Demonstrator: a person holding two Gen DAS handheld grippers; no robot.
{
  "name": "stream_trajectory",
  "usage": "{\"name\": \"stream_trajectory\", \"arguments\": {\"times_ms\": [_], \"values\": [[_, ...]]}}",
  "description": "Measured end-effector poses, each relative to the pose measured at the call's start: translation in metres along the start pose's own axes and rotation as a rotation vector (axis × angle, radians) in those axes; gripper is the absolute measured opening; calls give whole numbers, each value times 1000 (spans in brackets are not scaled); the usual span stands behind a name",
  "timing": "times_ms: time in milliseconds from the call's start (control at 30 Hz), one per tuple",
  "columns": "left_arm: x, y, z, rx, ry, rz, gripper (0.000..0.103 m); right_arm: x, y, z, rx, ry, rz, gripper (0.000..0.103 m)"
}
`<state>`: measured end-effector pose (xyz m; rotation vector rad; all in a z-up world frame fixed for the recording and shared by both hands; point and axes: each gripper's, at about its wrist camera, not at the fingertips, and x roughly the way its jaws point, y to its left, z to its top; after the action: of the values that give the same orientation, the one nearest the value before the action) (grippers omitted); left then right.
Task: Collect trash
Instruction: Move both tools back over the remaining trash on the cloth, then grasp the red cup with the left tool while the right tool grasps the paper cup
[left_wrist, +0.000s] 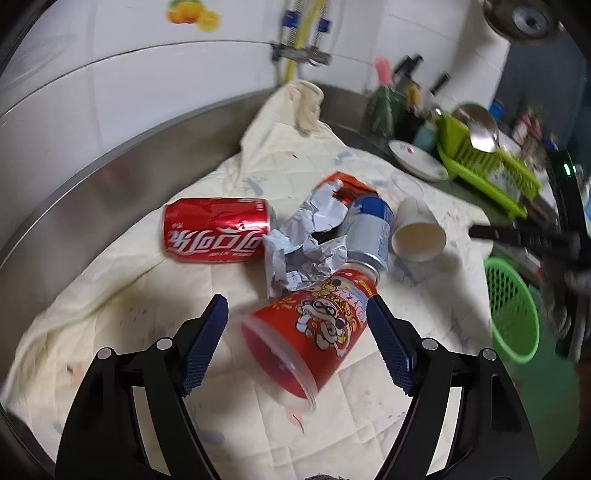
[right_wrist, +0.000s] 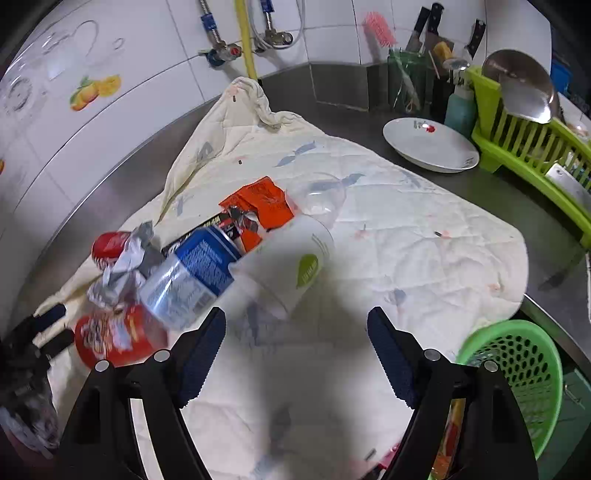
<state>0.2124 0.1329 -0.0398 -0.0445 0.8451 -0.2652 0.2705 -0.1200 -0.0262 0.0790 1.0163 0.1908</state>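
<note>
**A:** How far along is the clean-up?

**B:** Hardly begun, I'd judge. Nearly all the litter lies in a heap on the quilted cloth (right_wrist: 424, 258) that covers the steel worktop (right_wrist: 491, 192). The green basket (right_wrist: 517, 373) sits at the worktop's near right edge; something red and yellow shows just beside it, but I can't tell whether that is trash already in.

**A:** What's in the heap?

**B:** A red cola can (left_wrist: 218, 229) on its side, crumpled paper (left_wrist: 306, 243) touching it, a blue and silver can (left_wrist: 369, 229), a white paper cup (left_wrist: 417, 232) lying with its mouth toward the camera, an orange wrapper (right_wrist: 266, 206) behind them, and a clear plastic cup (right_wrist: 317, 195) further back. Nearest is a red snack cup (left_wrist: 314, 332), tipped over.

**A:** And the grippers?

**B:** The left gripper (left_wrist: 297, 343) has its fingers spread wide on either side of the red snack cup. The cup lies between them, yet the pads don't press on it, so nothing is held. The right gripper (right_wrist: 295, 354) is also wide apart and empty, hovering over bare cloth with the white paper cup just ahead of it.

**A:** So what's left?

**B:** Practically everything: each piece has to be gripped and carried over to the basket. The snack cup looks like the left one's first target.
</note>
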Motion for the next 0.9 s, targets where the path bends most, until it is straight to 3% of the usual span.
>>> {"name": "stream_trajectory", "arguments": {"times_ms": [100, 267, 433, 533, 900], "values": [[5, -4, 6, 72, 4, 28, 77, 13, -1, 11, 35, 16, 5, 76], [12, -7, 18, 158, 29, -25, 77, 36, -2, 25, 85, 55, 19, 76], [28, -7, 20, 178, 95, -95, 77, 55, -7, 34, 134, 75, 13, 76], [41, -12, 16, 217, 145, -61, 77, 66, -11, 38, 160, 92, 21, 76], [56, -26, 7, 292, 234, -71, 79, 102, -27, 49, 281, 154, 106, 76]]}}
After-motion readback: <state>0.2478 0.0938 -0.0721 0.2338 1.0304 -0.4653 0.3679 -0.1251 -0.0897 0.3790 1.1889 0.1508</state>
